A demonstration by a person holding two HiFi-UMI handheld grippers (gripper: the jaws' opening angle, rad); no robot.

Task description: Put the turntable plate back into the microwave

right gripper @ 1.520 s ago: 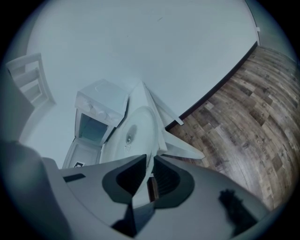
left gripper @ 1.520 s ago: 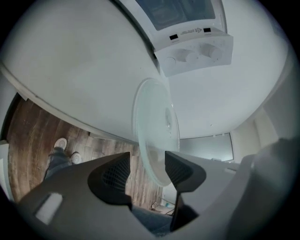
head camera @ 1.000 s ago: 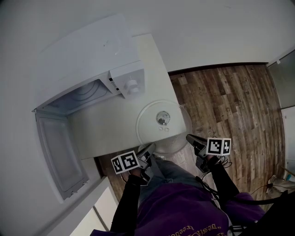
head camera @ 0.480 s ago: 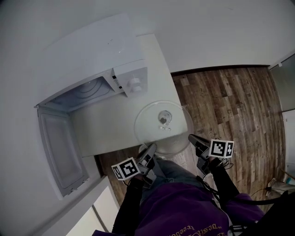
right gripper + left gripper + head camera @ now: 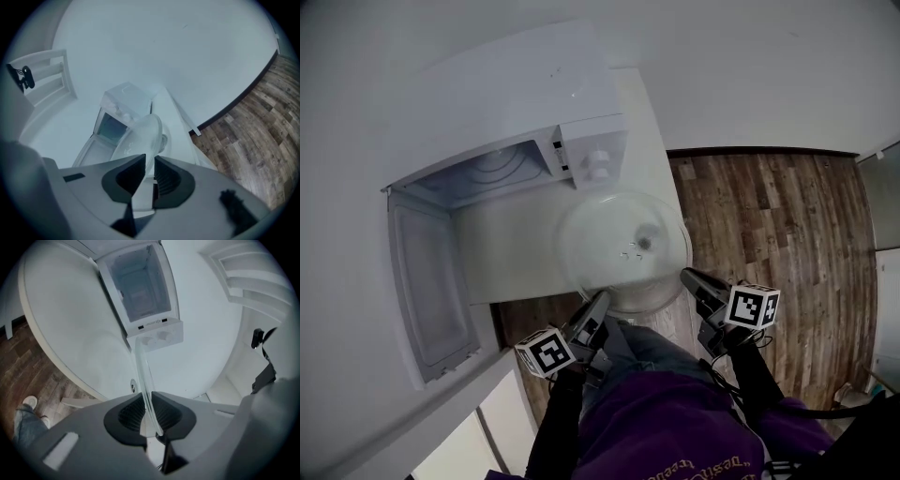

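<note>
Head view: the glass plate sits in front of the microwave, just below its knob panel, over the near right corner of the white surface and hanging past its edge above the wooden floor. The microwave's door is swung wide to the left and its cavity stands open. The left hand-held gripper reaches the plate's near left rim and the right hand-held gripper its near right rim.

Left hand-held gripper view: the plate shows edge-on as a thin clear strip running up toward the microwave. Its rim lies between the two dark ribbed pads, which pinch it; these jaws have just been closing onto that rim. A shoe shows on the floor at lower left.

Right hand-held gripper view: the plate rises tilted from the jaws toward the microwave, its centre hub visible on the underside. Its near rim runs into the narrow gap between the pads, which clamp it. The floor lies to the right.
</note>
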